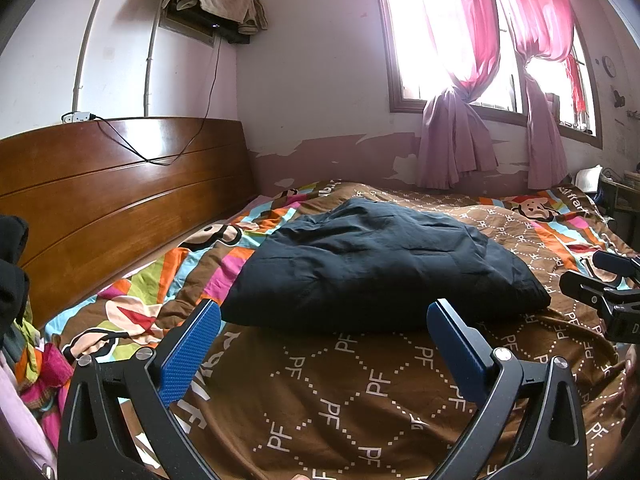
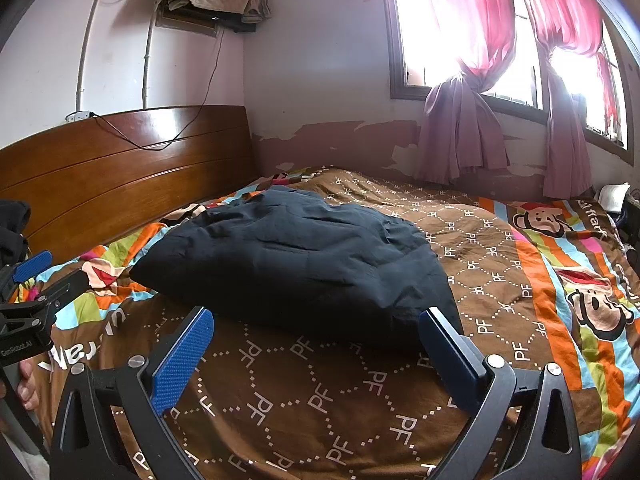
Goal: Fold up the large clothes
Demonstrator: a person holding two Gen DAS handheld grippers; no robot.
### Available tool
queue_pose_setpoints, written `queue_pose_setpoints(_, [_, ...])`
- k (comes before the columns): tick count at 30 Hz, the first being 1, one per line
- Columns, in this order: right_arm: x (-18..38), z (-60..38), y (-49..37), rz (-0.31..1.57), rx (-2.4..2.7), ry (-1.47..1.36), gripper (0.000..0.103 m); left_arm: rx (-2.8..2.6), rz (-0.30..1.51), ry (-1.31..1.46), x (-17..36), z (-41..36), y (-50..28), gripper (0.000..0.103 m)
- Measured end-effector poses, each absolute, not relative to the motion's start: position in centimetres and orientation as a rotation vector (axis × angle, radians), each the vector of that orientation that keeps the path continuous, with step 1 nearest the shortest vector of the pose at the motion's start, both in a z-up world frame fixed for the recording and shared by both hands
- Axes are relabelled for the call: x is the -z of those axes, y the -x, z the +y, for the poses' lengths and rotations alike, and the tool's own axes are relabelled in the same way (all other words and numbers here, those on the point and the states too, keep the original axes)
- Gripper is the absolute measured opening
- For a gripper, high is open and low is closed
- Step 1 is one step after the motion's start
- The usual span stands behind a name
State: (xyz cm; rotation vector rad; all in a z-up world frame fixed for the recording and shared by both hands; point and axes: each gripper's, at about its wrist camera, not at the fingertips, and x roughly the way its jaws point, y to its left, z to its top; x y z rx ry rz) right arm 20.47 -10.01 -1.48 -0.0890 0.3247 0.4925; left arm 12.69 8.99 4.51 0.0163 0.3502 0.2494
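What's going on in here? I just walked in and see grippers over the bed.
A person is folding clothes with two handheld grippers. A dark garment lies in a folded bundle on the patterned bedspread. The left gripper and the right gripper both hover open just short of it, holding nothing.

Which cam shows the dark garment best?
Left wrist: the garment lies centred and unobstructed beyond the open left gripper. Right wrist shows it off-centre, its near-right corner behind a finger.
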Motion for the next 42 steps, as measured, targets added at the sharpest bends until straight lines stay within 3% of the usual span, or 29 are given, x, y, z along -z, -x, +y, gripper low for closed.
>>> queue_pose_setpoints(42, [1.69,-9.61,-20.65,0.339,-0.467,0.08,0.103,-0.238,0.342,-0.038,-4.27,9.15,-12.6,0.101])
